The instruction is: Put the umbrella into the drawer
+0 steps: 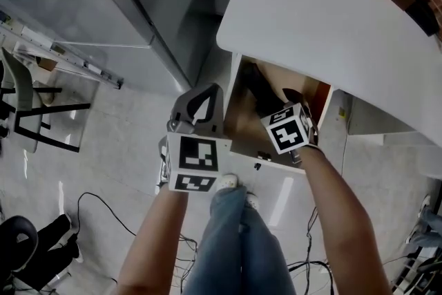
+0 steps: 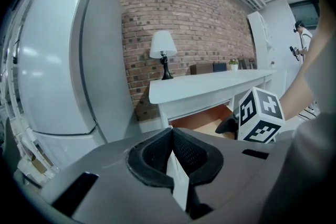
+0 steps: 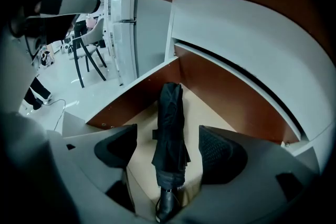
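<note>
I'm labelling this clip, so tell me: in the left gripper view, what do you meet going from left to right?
White fridge → table lamp → right gripper's marker cube → person standing in the background.

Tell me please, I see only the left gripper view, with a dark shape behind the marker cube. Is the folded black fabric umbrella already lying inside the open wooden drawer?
Observer: Yes. The right gripper view shows the folded black fabric umbrella lying lengthwise on the floor of the open wooden drawer.
Operator: Does the right gripper hold it?
Observer: No. The right gripper has its jaws wide apart, one on each side of the umbrella, and neither touches it.
Operator: Where is my left gripper relative to the drawer?
Observer: In the head view the left gripper is outside the drawer, beside its left side.
</note>
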Demonstrator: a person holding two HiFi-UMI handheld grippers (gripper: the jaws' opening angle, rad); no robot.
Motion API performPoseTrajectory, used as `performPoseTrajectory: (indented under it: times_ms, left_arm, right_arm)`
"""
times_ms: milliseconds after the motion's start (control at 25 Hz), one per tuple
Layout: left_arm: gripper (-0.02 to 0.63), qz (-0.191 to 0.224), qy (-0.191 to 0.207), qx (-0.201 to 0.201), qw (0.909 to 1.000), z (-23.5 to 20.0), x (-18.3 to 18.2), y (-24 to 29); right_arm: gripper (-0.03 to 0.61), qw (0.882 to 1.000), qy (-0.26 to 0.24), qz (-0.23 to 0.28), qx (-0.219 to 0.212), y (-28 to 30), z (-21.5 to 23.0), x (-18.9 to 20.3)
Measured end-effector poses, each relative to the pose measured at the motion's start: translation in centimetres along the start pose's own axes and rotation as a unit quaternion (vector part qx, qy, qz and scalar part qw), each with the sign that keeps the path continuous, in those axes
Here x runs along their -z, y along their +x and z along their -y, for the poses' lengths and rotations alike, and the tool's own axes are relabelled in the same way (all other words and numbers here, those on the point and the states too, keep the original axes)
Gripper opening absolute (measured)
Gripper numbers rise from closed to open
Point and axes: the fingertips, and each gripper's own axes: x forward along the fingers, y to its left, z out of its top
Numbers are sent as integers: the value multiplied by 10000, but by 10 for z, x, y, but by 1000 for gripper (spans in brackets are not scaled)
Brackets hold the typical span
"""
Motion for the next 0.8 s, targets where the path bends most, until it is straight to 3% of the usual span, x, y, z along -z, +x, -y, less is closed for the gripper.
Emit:
performPoseTrajectory:
  times_ms: [400,800]
  left_arm:
    - [2,24,-102,-82,9999,10,-42,-34]
    - [2,122,-69,-122,9998,13,-96,-66]
  right_arm:
    - [304,9998,127,-122,-127,-74,-4,-4]
    - [302,9996,153,39,-233,-149,-7,-26]
